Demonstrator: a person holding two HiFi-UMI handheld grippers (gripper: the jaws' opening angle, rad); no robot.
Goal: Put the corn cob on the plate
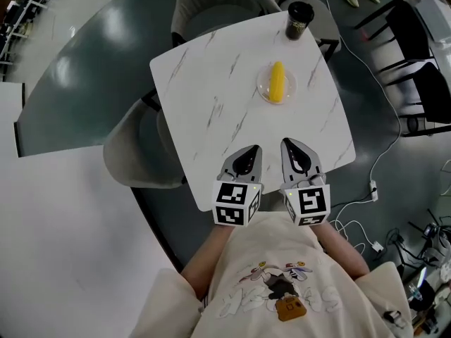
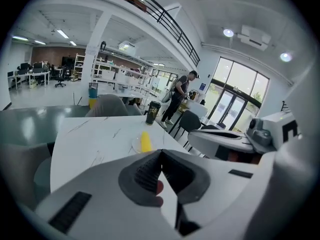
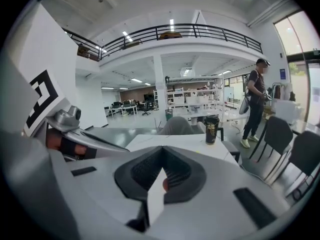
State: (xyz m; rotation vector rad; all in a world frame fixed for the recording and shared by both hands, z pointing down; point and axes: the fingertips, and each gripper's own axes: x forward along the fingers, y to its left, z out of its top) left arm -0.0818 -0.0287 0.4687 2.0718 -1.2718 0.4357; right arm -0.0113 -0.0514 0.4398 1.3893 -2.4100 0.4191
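A yellow corn cob [image 1: 277, 82] lies on a small clear plate [image 1: 263, 88] on the white marble table [image 1: 211, 104], toward its far right part. The left gripper view shows the same corn cob [image 2: 145, 141] on the plate [image 2: 135, 145]. Both grippers hang side by side above the table's near edge, well short of the plate. My left gripper [image 1: 255, 148] is shut with nothing in it, its jaws meeting tip to tip. My right gripper [image 1: 285, 144] is shut and empty too.
A dark cup [image 1: 298, 20] stands at the table's far right corner. Grey chairs [image 1: 134, 146] sit at the left and far sides. Cables and a power strip [image 1: 371, 189] lie on the floor to the right. A person [image 3: 255, 101] stands beyond the table.
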